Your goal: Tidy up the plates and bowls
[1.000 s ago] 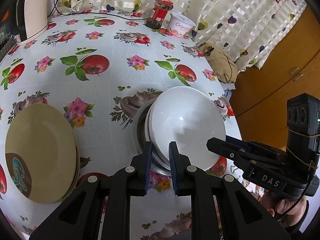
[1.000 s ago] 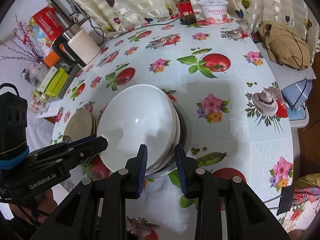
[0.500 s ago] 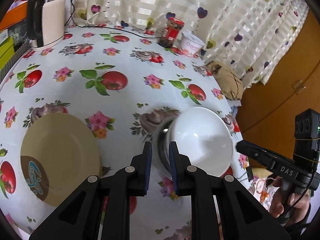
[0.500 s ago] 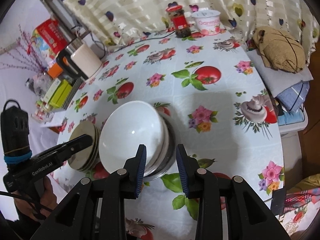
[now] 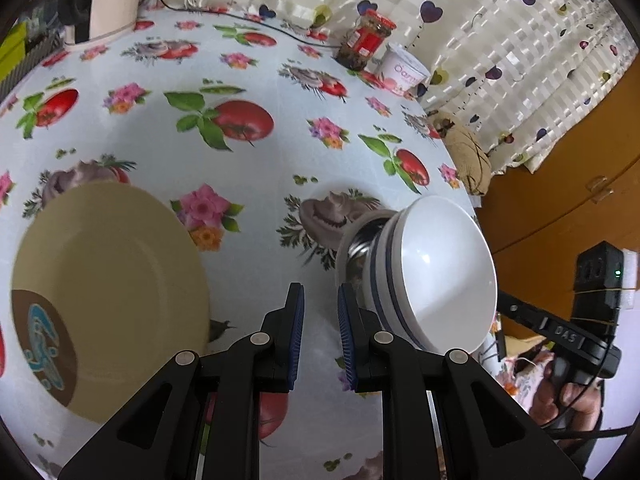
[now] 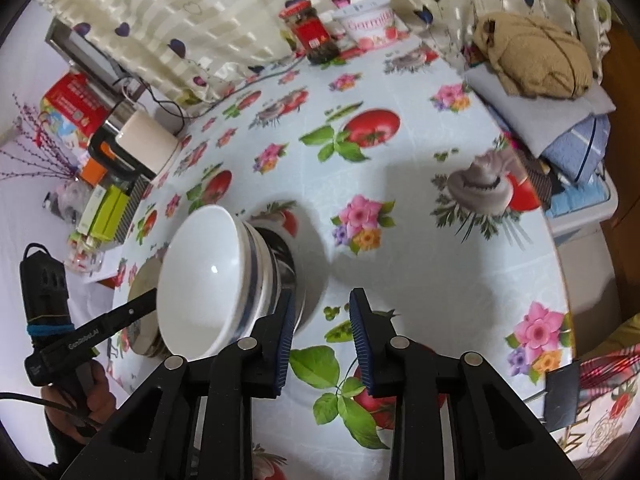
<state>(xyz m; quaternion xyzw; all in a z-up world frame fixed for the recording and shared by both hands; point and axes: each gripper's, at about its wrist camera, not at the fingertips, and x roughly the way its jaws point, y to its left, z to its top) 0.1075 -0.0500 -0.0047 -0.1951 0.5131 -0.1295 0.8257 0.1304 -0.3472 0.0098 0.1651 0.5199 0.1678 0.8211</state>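
Oilcloth printed with tomatoes, flowers and mushrooms covers the surface (image 5: pixel 248 184) that spreads out ahead of both my tools. Next in size is the stack of cream plates (image 5: pixel 108 288), lying flat just off the left side of my left tool (image 5: pixel 320 312), so the plates look gathered already. The white bowls (image 5: pixel 436 276) are nested, blue-banded rims showing, inside a steel bowl (image 5: pixel 356 240), which sits between my two tools: just right of the left one, just left of the right one. I judge that nesting is why the pile sits so compact and a little tilted. My left tool stands narrow with nothing between its pads, over bare cloth. My right tool (image 6: pixel 322 328) is closing, also on nothing; its left pad (image 6: pixel 286 336) sits close against the steel bowl's rim, though I cannot tell if it touches. Far ahead, a red-lidded jar (image 5: pixel 366 40) and a white tub (image 5: pixel 402 70) stand by the curtain.
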